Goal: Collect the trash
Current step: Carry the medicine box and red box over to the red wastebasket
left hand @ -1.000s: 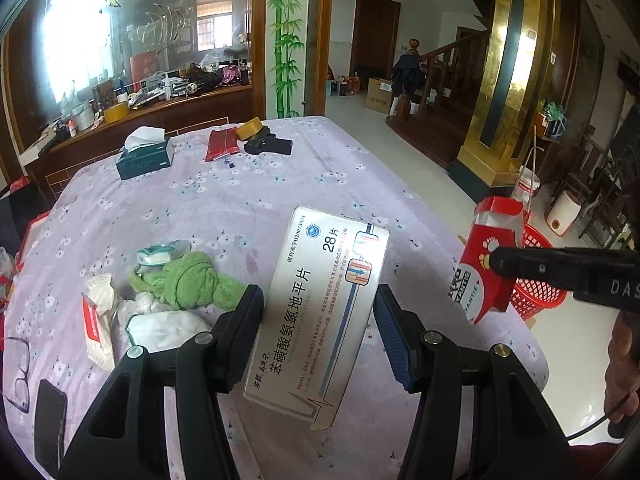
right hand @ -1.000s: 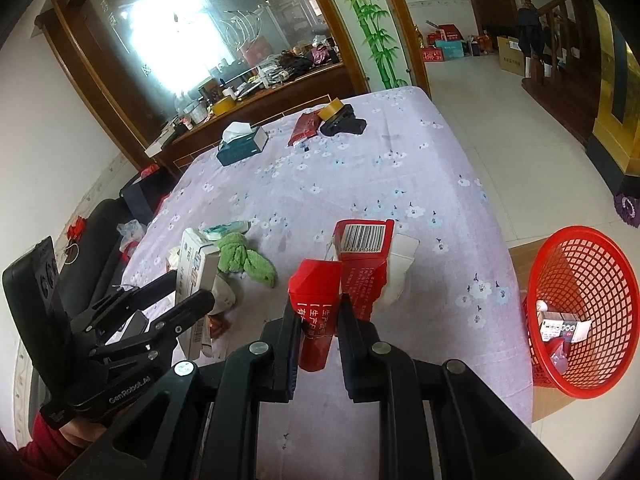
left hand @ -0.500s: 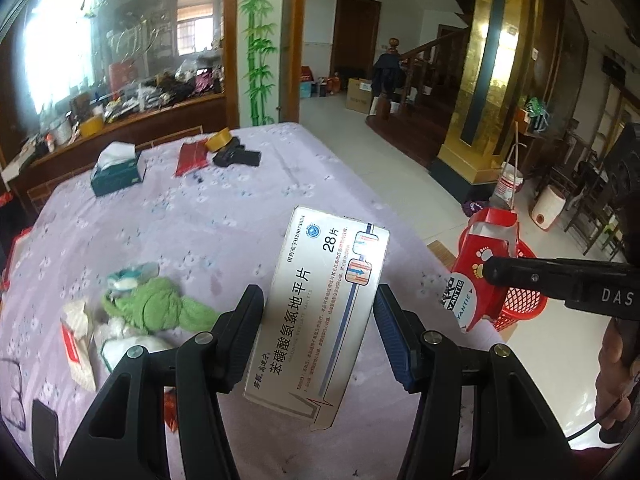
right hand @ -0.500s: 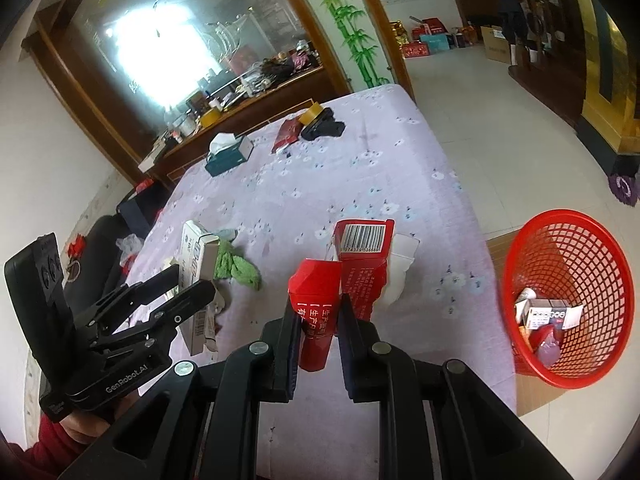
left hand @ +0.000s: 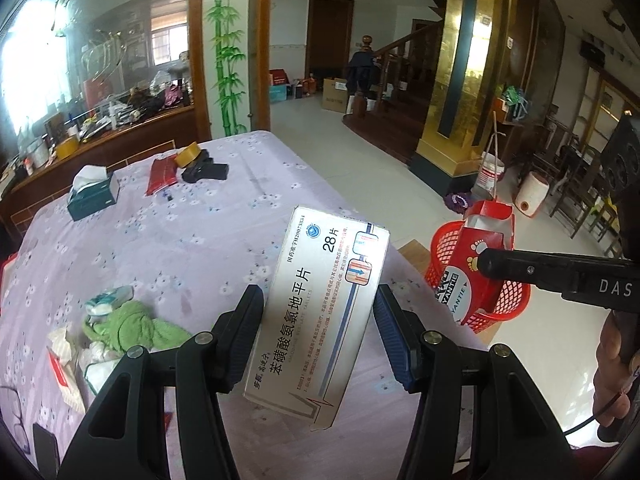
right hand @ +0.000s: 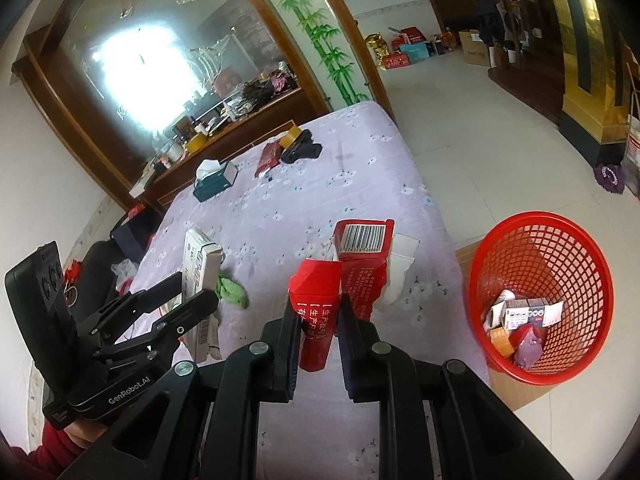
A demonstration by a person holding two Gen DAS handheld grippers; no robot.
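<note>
- Between my left gripper (left hand: 318, 330) and its 2 fingers sits a white pill box (left hand: 320, 312), clamped at its long sides and tilted, held up above the table (left hand: 180, 236).
- On my right, the right gripper (right hand: 318, 322) is pinched tight on a flattened red carton (right hand: 320, 316), whose torn top flap shows a barcode (the same carton shows from the left camera, just in front of the basket).
- I see the red basket (right hand: 560, 240) on the floor just beside the table's corner, with a few small boxes and wrappers already in it.
- I have both held items above the table's near edge, apart from the basket.
- Left on the purple flowered cloth: a green rag (left hand: 132, 326) with crumpled tissues (left hand: 96, 360) beside it, near the left edge.
- Farther back stand a teal tissue box (left hand: 94, 196), a red packet (left hand: 160, 172) and a roll of tape (left hand: 187, 155).
</note>
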